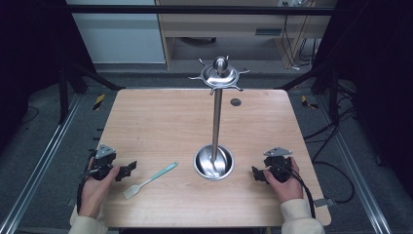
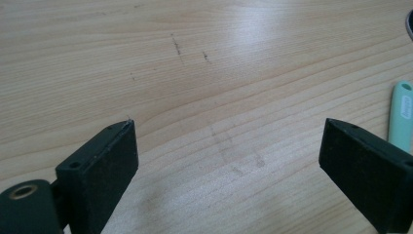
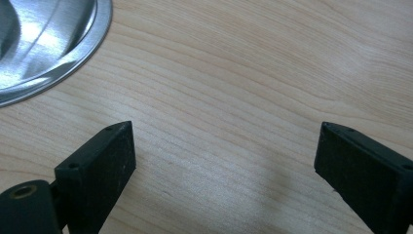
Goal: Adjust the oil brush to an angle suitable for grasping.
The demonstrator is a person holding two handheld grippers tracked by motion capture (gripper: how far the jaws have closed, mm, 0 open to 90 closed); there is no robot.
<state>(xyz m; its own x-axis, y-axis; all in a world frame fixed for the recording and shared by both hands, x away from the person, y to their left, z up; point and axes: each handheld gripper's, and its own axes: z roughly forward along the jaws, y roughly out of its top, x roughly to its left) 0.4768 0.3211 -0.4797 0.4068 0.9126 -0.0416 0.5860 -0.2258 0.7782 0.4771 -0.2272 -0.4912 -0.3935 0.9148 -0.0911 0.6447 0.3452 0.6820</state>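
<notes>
Resting on the wooden table [image 1: 160, 122], my left gripper [image 1: 127, 170] is sitting at about 8 o'clock from the table's middle, held in my left hand [image 1: 95, 191], and its jaws are standing spread wide with nothing but bare wood between them. In the left gripper view the jaws [image 2: 229, 161] are gaping apart, and the mint-green handle of the spatula [image 2: 401, 114] is showing at 3 o'clock, just beyond the right-hand jaw and apart from it. From the high view, that spatula [image 1: 150, 181] is lying flat on the table, its pale blade pointing toward 7 o'clock and its handle toward 2 o'clock, just beside the left gripper's jaws and not touching them. My right gripper [image 1: 256, 174] is resting at about 4 o'clock, held in my right hand [image 1: 286, 185], jaws likewise spread and holding nothing. The steel utensil stand [image 1: 216, 112] is standing upright between the two grippers, its round base [image 1: 213, 162] near the right gripper and its hooked crown [image 1: 220, 74] at 12 o'clock. In the right gripper view the base rim [image 3: 58, 63] is gleaming at 10 o'clock, well clear of the jaws.
</notes>
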